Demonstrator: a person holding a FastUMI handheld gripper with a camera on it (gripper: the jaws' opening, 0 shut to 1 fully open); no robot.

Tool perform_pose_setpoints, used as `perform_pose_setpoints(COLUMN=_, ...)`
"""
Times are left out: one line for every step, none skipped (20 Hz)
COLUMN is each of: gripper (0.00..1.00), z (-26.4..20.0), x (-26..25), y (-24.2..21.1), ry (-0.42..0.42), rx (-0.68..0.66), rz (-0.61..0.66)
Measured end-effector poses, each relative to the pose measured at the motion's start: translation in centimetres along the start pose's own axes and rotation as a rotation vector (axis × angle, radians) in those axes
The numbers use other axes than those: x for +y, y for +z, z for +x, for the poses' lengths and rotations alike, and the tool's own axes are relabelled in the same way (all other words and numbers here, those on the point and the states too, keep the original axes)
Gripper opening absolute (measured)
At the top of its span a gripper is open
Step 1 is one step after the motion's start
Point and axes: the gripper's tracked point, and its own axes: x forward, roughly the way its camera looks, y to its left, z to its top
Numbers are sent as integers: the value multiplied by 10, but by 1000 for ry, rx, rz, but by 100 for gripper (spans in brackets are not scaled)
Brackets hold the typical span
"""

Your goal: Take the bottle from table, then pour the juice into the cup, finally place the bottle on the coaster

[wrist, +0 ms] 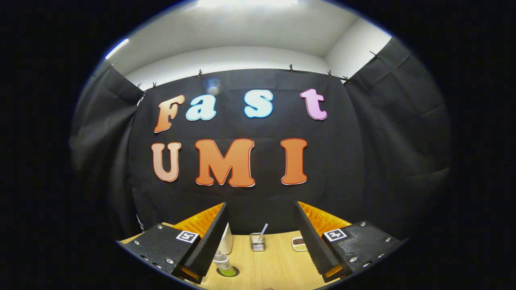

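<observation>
I hold the gripper (pixel 258 241) high, jaws spread wide and empty. The small clear bottle of green juice (pixel 223 264) stands on a dark round coaster (pixel 228 272) beside the left finger; a clear glass cup (pixel 257 242) waits beyond.

Green-juice bottle (pixel 224 265), white cup (pixel 226 241), light woodgrain table (pixel 274 262).

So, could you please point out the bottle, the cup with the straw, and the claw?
bottle (pixel 224 266): gripper view, on its label.
cup (pixel 257 242): gripper view, on its clear wall.
claw (pixel 262 235): gripper view, midway between its open fingertips.
</observation>
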Motion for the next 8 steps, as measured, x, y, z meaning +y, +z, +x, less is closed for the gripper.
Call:
perform_pose_setpoints(gripper=97, z=-5, x=-4, y=2, ry=-23, rx=-1, rz=-7)
perform_pose_setpoints(gripper=97, z=-9, x=-7, y=6, ry=-40, rx=-7, rz=-18)
perform_pose_setpoints(gripper=97, z=-13, x=-8, y=9, ry=-53, rx=-14, rz=-29)
perform_pose_setpoints(gripper=97, z=-17, x=-7, y=13, ry=-57, rx=-17, rz=-37)
perform_pose_setpoints(gripper=97, z=-19, x=-6, y=16, ry=-58, rx=-21, rz=-43)
perform_pose_setpoints(gripper=97, z=-21, x=-2, y=19, ry=-52, rx=-30, rz=-45)
perform_pose_setpoints(gripper=97, z=-22, x=0, y=22, ry=-44, rx=-36, rz=-44)
perform_pose_setpoints(gripper=97, z=-24, x=3, y=25, ry=-29, rx=-43, rz=-44)
